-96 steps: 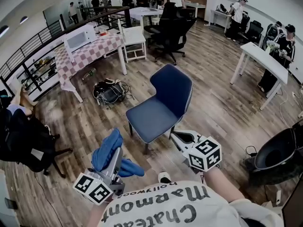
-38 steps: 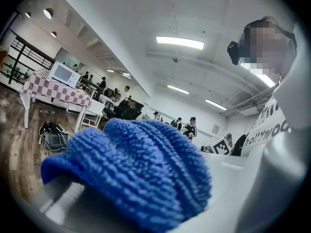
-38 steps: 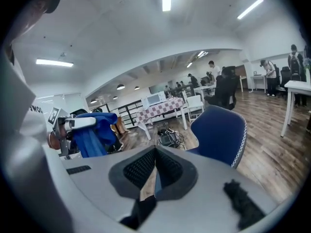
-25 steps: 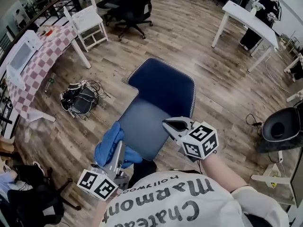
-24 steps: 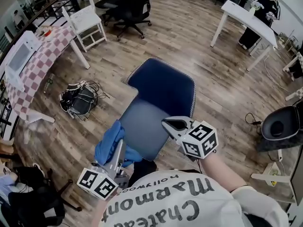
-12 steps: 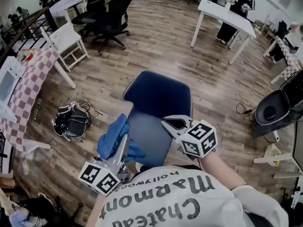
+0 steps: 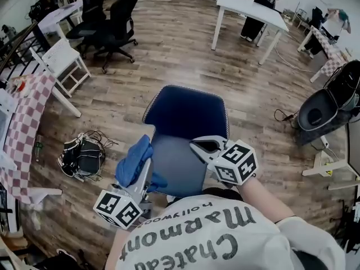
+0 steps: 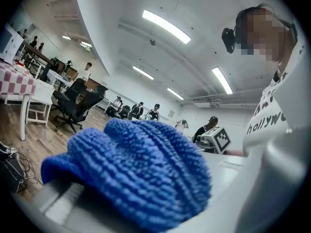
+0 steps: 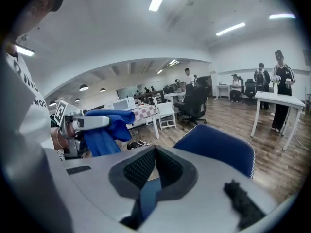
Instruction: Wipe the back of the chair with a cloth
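Between the left gripper's [image 7: 145,165] jaws sits a bunched blue cloth [image 8: 140,168] – pinched low down, with most of it standing free above the grip. It hangs over the left front edge of the blue chair's seat [image 7: 175,163] and is not yet touching the backrest [image 7: 188,112], which rises at the far edge of the seat, away from the person. The right gripper [image 7: 195,145] hovers over the right front edge of the seat, its jaws pressed together at the tips with nothing between them.

The likeliest trouble is the cloth itself. So little of it looks clamped that dragging it across the fabric backrest could tug it loose, or fold the loose wad over so that the bare jaw rubs the upholstery instead.

Next is the chair. It stands on a smooth wooden floor [image 7: 169,49], and nothing braces it – a firm push on the backrest from the seat side may slide it away or rock it backwards, so the wipe loses pressure. The idle right gripper could steady the rim, but closed as it is, it could only press, not hold.

Reaching across the seat also means leaning, and a bag with loose cables [image 7: 83,154] lies on the floor to the left, near enough to matter if the person steps round that way.
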{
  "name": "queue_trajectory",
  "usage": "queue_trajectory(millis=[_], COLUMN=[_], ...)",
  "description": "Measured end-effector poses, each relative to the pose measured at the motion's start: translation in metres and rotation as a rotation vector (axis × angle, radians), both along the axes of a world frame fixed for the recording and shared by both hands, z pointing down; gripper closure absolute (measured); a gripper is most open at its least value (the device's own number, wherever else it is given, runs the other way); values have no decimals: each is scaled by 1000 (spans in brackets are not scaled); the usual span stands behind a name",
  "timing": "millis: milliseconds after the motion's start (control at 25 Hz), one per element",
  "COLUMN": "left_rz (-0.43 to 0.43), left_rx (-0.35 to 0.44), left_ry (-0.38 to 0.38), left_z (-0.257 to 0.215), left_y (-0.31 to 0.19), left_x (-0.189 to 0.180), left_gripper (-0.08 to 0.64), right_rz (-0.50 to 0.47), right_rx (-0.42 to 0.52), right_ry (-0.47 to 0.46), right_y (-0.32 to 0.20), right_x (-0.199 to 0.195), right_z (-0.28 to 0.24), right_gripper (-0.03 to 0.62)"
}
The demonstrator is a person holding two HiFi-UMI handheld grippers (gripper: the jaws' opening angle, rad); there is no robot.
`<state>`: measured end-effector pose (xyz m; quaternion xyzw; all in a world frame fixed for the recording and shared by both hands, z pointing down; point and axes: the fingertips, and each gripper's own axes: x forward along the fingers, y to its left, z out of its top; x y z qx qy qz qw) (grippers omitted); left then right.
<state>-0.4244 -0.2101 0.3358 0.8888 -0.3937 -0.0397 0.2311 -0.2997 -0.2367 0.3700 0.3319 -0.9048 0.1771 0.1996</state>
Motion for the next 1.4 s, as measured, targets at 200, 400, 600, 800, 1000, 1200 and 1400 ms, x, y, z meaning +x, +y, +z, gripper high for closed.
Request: queue_trajectory(millis=[200,400,600,800,1000,1200,1400], left_rz=[9,17,46,56,9,34,8], left_rx=[-61,-82,-91,-131,-155,-150,-189], left_ry=[-10,-6,-39,-126,-196,-280,-267], left_z=[28,45,52,61,78,103,124], left_y=[-13,-33,-63,-88,-119,-147,-180], left_x=[-7,0,19,31,42,62,67], left_gripper=[532,532,531,530,529,531,532], right_rz=[22,50,66,35,-21,-43,-20], right_rx=[-23,-42,-55,-150,-191,-191,-190], right_ry=[27,38,63,42,-4,-54,-103], right_y=[-6,-15,-28,-45,-74,-102,-125], right_x=[4,13,31,43,53,76,101], right_z=[8,19,32,55,73,88,97], right_gripper=[580,580,580,580,580,580,580])
